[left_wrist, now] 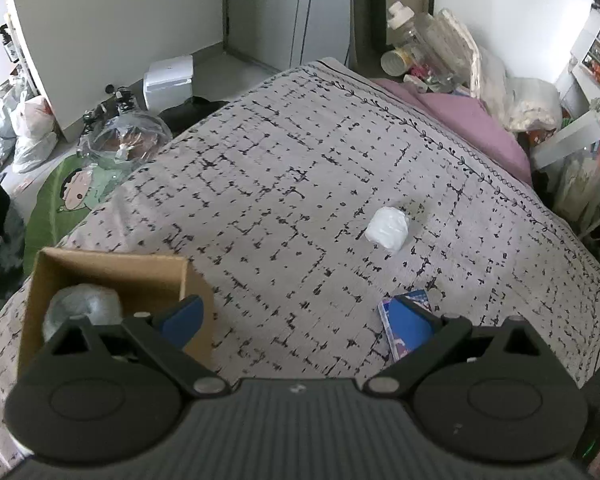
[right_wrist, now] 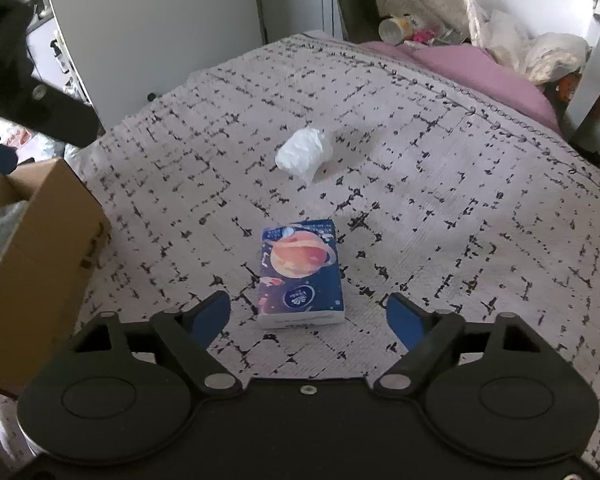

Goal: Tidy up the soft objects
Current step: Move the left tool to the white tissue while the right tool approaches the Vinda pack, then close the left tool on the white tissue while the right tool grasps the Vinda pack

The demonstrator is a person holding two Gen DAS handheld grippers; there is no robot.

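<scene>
Now | left gripper [left_wrist: 296, 316] spread beside box [left_wrist: 112, 276] rim | right gripper [right_wrist: 308, 314] spread, tissue pack [right_wrist: 302, 276] between, untouched

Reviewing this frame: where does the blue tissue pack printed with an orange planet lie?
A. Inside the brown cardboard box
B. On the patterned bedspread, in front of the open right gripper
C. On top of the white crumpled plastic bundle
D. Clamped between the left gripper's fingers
B: the blue tissue pack printed with an orange planet lies flat on the patterned bedspread, ahead of the open right gripper, apart from the brown cardboard box.
</scene>
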